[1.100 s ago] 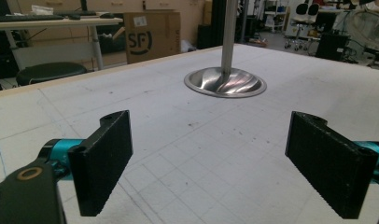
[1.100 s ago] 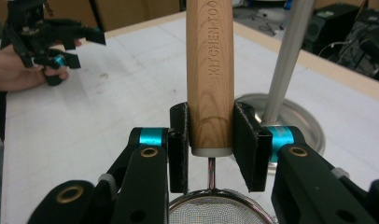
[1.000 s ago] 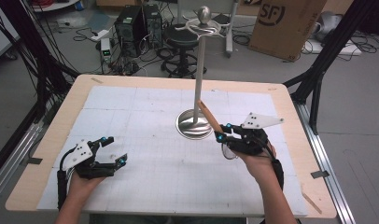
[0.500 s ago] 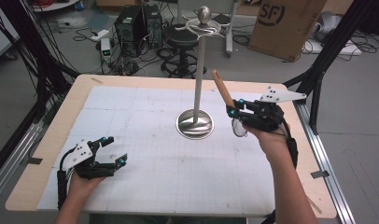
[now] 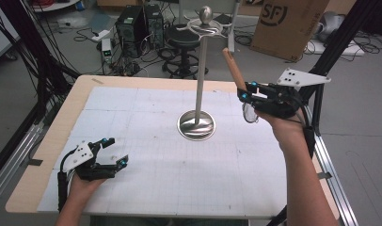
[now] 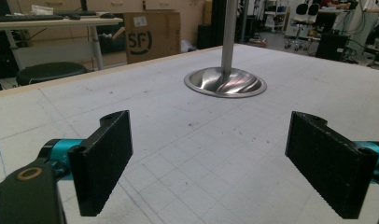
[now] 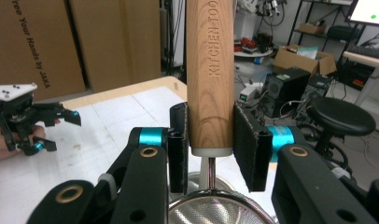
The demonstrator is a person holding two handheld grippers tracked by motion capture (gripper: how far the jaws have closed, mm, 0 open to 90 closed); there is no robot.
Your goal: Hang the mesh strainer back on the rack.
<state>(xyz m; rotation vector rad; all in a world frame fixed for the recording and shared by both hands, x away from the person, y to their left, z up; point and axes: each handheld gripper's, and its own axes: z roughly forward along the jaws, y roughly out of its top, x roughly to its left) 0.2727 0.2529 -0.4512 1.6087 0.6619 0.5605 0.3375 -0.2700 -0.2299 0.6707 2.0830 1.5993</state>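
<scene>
Right gripper [image 5: 249, 94], at frame right, clamps a strainer [image 5: 236, 75] by its handle; tilted, it could clip the stand [image 5: 198, 94]. Left fingers [image 6: 103, 163] gape empty.

A: What sort of place was this?
B: A lab/workshop: black frame rig [image 5: 19, 70] w/ cable bundles, PC towers [image 5: 137, 21] on floor, cardboard boxes [image 5: 285, 26], stool [image 5: 182, 35], equipment shelves [image 7: 318, 28].

SF box [image 5: 289, 24], stool [image 5: 183, 35], PC tower [image 5: 130, 24]
</scene>
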